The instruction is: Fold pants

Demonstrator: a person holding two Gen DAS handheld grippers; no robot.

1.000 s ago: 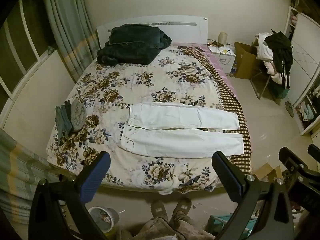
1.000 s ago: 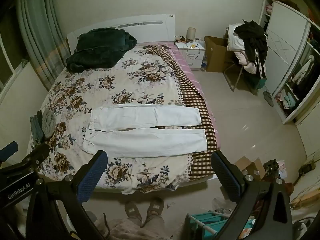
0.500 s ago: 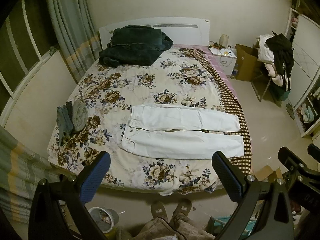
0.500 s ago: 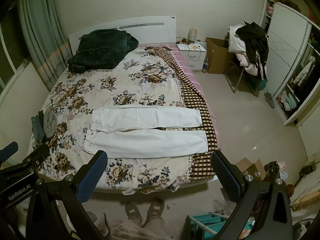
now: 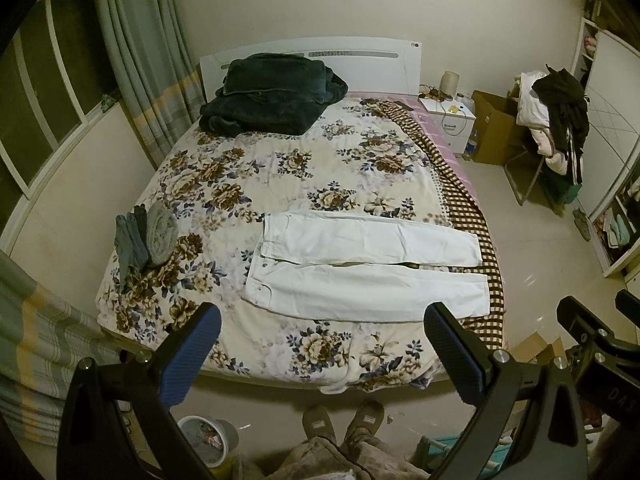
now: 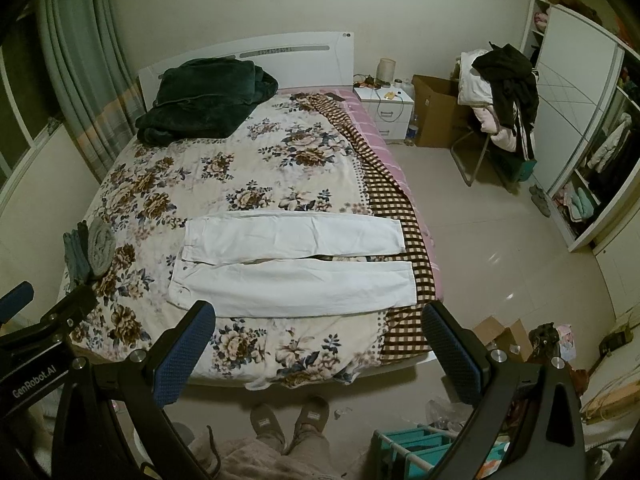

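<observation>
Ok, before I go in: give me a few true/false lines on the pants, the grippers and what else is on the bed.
1. The pants lie flat, legs side by side. True.
2. The left gripper holds the waistband. False: it is open, above the bed's edge.
3. The right gripper is open. True.
4. The waistband points toward the nightstand. False: it points toward the curtains.
5. The dark blanket covers the pants. False: it sits by the headboard.

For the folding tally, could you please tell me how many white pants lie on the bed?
1: the white pants lie flat near the foot of the bed, legs pointing right; none seem hidden.
</observation>
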